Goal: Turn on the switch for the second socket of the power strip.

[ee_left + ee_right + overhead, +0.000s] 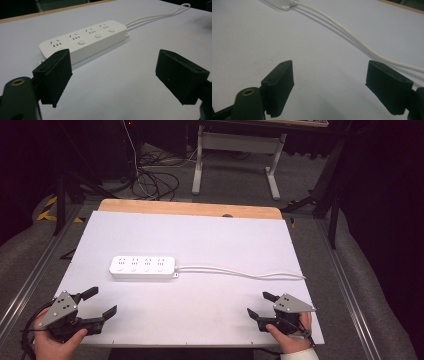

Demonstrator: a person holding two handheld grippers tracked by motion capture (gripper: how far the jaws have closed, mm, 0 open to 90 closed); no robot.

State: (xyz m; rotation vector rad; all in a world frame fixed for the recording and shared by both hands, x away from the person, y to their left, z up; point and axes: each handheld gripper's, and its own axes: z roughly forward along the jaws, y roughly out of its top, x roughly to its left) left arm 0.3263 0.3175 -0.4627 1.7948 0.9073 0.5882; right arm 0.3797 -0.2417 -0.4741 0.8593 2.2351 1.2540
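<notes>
White power strip (pixel 142 267) lies between two gaping grippers

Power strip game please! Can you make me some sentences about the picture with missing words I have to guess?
1. The power strip is the colour ____.
2. The power strip has ____ round buttons on top.
3. Its cord runs toward the person's ____ side of the table.
4. The left gripper and right gripper both have their jaws ____.

Missing words: white; four; right; open
</notes>
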